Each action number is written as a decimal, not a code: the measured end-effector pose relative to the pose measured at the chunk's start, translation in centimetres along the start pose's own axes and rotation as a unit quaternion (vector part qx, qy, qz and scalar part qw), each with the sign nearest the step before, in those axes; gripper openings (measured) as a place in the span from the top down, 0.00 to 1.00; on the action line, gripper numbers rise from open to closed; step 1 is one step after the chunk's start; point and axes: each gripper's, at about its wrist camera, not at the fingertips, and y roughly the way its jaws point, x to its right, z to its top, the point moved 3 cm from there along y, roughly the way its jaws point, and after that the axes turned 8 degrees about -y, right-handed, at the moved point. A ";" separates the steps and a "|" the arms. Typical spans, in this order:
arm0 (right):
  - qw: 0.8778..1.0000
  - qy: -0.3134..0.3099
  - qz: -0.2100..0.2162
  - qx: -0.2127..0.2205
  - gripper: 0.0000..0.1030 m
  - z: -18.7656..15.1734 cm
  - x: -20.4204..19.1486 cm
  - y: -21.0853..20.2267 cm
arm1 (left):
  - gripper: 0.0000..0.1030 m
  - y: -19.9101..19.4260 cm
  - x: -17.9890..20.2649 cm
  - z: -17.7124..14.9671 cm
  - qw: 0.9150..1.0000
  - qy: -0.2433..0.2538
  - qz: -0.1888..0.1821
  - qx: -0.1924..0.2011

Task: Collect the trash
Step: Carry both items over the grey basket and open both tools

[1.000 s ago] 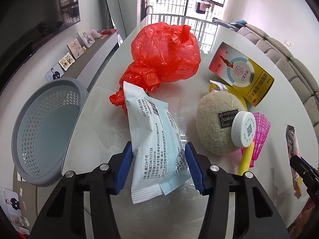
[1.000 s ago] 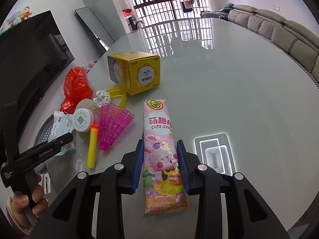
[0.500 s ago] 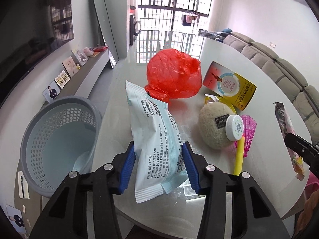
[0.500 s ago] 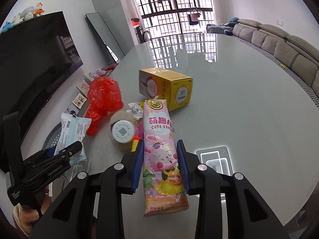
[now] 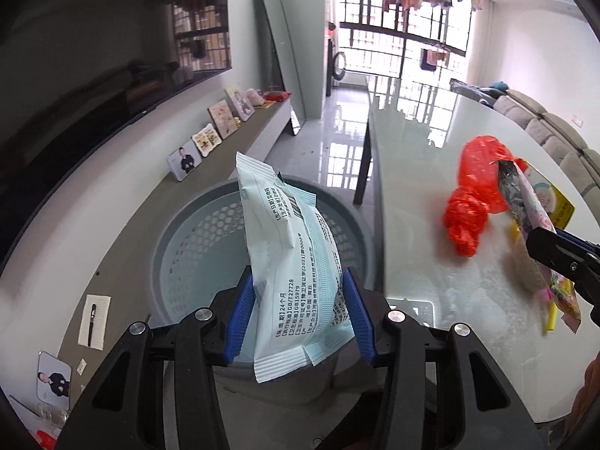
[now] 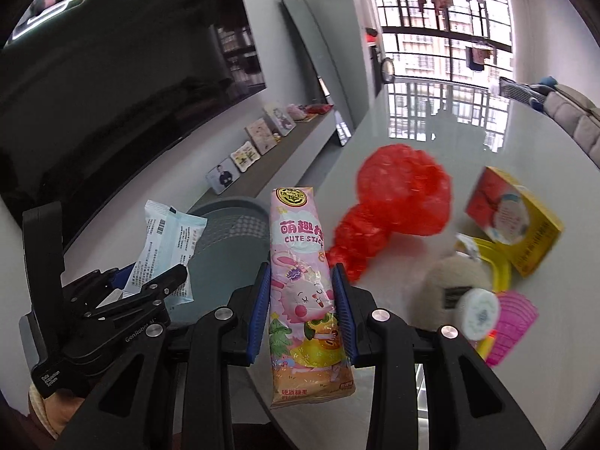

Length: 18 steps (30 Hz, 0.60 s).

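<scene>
Pink candy packet point(image 6: 304, 292): readable "CUTE STICK" under big Chinese characters, round yellow logo at top, cartoon rabbit, more Chinese print on the orange bottom strip. Pale blue-white packet point(image 5: 296, 258): black Chinese print block, a barcode, "24", "GB/T27728", "GB15979", "[2021]" legible. Left gripper body in the right wrist view carries "GenRobot" and "Data Acquisition System" lettering (small, partly cut off). Yellow box point(image 6: 519, 225) on the table has a round picture and Chinese text, too blurred to read. White round cap point(image 6: 480, 313) shows a QR-type mark.

Left gripper point(image 5: 298, 309): blue pads pressed on the pale packet's sides, narrow gap, packet standing up out of the jaws, held in the air over the grey perforated basket point(image 5: 195, 240) on the floor beside the table point(image 5: 420, 172).

Right gripper point(image 6: 302, 307): pads clamped on the pink packet at mid-length, narrow, packet upright, lifted above the table edge near the basket point(image 6: 225, 236).

Left on the table: red plastic bag point(image 6: 397, 202), beige fuzzy ball point(image 6: 450, 281), pink mesh piece point(image 6: 513, 315), yellow ring point(image 6: 498, 262).
</scene>
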 end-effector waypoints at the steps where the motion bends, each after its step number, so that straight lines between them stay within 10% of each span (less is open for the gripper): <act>1: 1.000 -0.010 0.010 -0.005 0.69 0.4 -1.0 1.0 | 0.55 0.3 -0.8 0.1 1.000 -0.005 0.006 -0.001; 18: 0.990 -0.085 0.063 -0.088 0.69 4.4 -8.3 14.7 | 0.55 6.6 -8.8 0.4 0.995 -0.059 0.059 -0.057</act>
